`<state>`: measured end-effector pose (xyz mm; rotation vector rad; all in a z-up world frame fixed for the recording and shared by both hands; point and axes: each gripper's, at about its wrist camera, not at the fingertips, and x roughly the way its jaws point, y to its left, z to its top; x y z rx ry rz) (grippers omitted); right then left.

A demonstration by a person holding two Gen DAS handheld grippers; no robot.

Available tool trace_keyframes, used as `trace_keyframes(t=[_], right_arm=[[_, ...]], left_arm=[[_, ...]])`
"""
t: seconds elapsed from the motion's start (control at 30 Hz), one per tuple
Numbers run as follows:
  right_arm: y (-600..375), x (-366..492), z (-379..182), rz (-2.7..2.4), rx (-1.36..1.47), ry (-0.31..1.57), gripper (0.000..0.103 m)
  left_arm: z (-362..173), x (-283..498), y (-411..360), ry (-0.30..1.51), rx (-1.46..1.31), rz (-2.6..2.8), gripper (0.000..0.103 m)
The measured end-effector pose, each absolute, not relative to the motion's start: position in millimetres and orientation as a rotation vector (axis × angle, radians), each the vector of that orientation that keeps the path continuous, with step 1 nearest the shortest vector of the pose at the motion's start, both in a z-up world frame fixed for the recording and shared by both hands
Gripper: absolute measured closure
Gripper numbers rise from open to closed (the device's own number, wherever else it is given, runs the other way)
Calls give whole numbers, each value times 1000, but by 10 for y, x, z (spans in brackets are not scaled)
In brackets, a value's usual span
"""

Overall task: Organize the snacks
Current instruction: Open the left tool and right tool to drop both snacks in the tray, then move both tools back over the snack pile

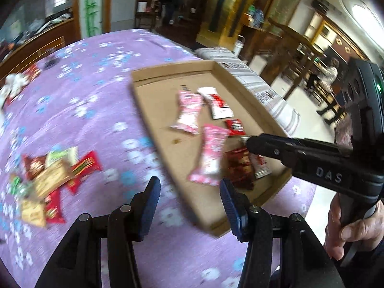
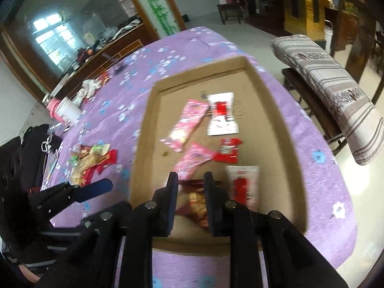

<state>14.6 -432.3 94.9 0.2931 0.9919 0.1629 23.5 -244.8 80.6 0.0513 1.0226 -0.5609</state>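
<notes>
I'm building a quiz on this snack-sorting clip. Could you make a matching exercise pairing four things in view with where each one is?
Things:
1. Pink packets
2. Heap of red and tan snacks
3. Striped folded blanket
4. Dark red packet

Places:
A. On the purple tablecloth, outside the cardboard tray
B. On a bench beside the table
C. Near end of the tray, just beyond the right tongs
D. Middle of the tray floor

Pairs: 1-D, 2-A, 3-B, 4-C
</notes>
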Motion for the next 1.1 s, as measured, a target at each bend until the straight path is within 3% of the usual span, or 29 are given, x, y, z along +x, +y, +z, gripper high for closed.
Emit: trace_keyframes(t=[0.67, 0.8, 1.1], right_arm=[[-2268, 395, 830, 604, 63, 1156, 65], [-1660, 540, 806, 709, -58, 1152, 60], [-1049, 1026, 502, 757, -257, 1167, 59]], left_arm=[[491, -181, -97, 1060, -227, -160, 49], [467, -311, 165, 1063, -218, -123, 49], [484, -463, 593, 1051, -187, -92, 49]])
